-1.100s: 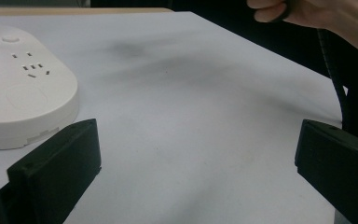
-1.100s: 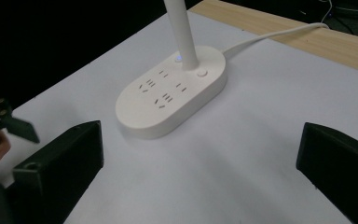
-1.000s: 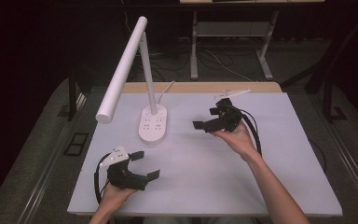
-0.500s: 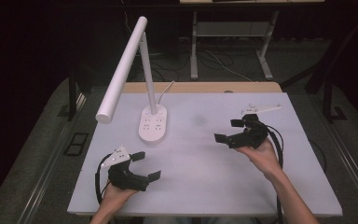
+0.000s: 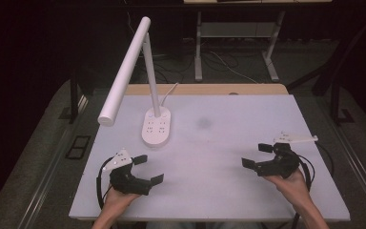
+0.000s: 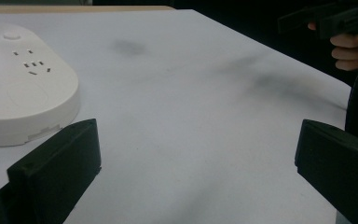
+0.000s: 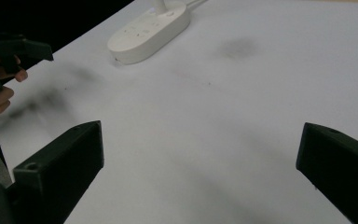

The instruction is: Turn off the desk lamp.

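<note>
- Your left hand-held gripper (image 5: 145, 168) sits low at the near left of the bench (image 5: 228, 143), jaws spread wide with nothing between them. It is angled toward the middle of the bench, which reads as a ready pose rather than a grasp.
- Your right hand-held gripper (image 5: 257, 155) sits at the near right, well apart from the left one, jaws also wide and empty. It points inward across the bench, so the two face each other over bare surface.
- The desk lamp (image 5: 145, 81) stands at the far left of the bench, nearer your left hand-held gripper than your right. Its base (image 5: 156, 126) is flat on the bench, the stem rises from the back of it, and the long white head slants out over the left edge. Neither hand-held gripper touches it.
- The base is placed clear of both hands, so I judge either one could reach it without crossing the other.
- The high view gives you the whole lamp and the white cable running off behind it.
- The left gripper view brings the base (image 6: 23, 88) close, just beyond the left jaw, and shows its socket slots and a round button.
- The right gripper view shows the base (image 7: 149, 28) far off, plus a grey smudge (image 7: 237, 46) on the bench.
</note>
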Demonstrator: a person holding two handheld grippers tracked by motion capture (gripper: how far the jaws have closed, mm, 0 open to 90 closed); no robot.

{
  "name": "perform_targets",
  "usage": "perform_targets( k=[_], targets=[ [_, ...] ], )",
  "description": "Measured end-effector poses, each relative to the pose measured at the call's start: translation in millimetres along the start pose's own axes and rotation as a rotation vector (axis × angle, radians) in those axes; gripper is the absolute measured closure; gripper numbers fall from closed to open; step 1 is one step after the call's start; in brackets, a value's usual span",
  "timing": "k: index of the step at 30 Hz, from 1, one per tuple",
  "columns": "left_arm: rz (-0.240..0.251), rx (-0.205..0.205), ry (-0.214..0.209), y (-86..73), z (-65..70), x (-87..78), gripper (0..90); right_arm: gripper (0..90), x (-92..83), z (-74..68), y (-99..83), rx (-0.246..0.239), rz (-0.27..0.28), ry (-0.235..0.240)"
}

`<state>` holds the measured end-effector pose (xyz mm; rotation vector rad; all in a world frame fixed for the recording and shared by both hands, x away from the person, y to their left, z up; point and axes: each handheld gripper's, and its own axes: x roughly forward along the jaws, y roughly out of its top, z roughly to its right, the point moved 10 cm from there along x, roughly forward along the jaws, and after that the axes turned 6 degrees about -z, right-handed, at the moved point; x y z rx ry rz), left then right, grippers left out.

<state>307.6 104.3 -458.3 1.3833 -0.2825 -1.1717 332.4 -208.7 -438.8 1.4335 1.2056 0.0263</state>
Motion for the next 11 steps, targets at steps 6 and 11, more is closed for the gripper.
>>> perform_targets(
  k=[6, 11],
  targets=[
    [0.000, -0.003, 0.003, -0.2, -0.4, -0.3, 0.0, 0.6, -7.2, 0.2, -23.5, 0.025, 0.016, -0.019],
    [-0.002, -0.001, -0.001, -0.3, 0.3, -0.1, 0.0, 0.6, -8.5, -0.4, -34.9, 0.025, 0.016, -0.032]
  ],
)
